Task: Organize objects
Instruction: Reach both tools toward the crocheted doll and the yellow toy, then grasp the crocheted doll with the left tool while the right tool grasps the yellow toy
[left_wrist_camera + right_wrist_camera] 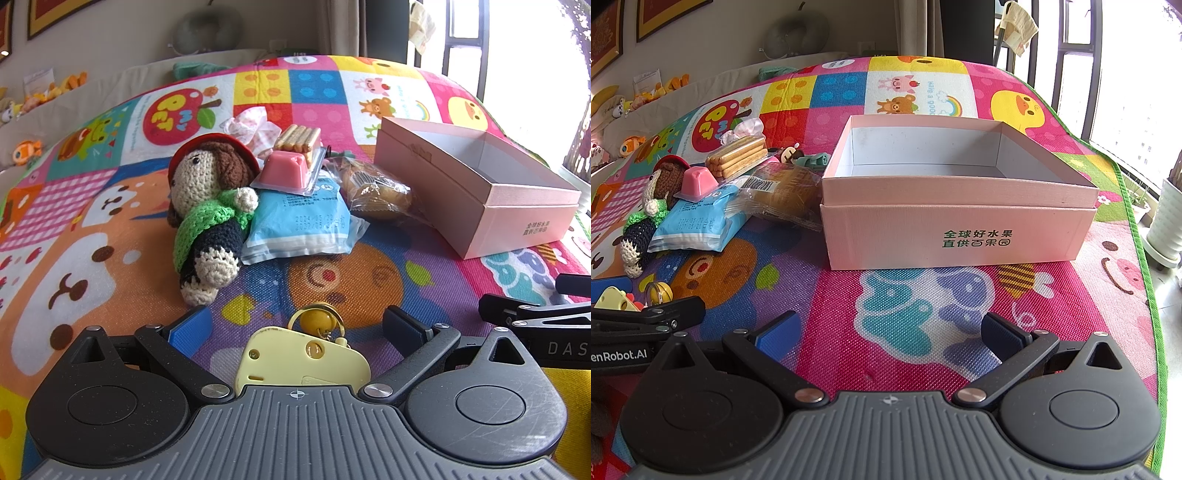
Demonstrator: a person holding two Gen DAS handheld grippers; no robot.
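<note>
Patterned play mat [916,325] carries everything. Nearest, the left gripper [295,328] brackets a yellow keychain [303,354] with jaws spread, touching nothing; a careless close could catch only its ring. The right gripper [886,332] hovers, jaws likewise released. Farther off, a pink jelly cup [283,170] perched atop the snack pile may topple if nudged. The pink box [956,192] waits open.

Pink box [956,236]: "全球好水果 直供百果园"; mat [173,114]: "MY PET"; left gripper [646,317]: "enRobot.AI"
</note>
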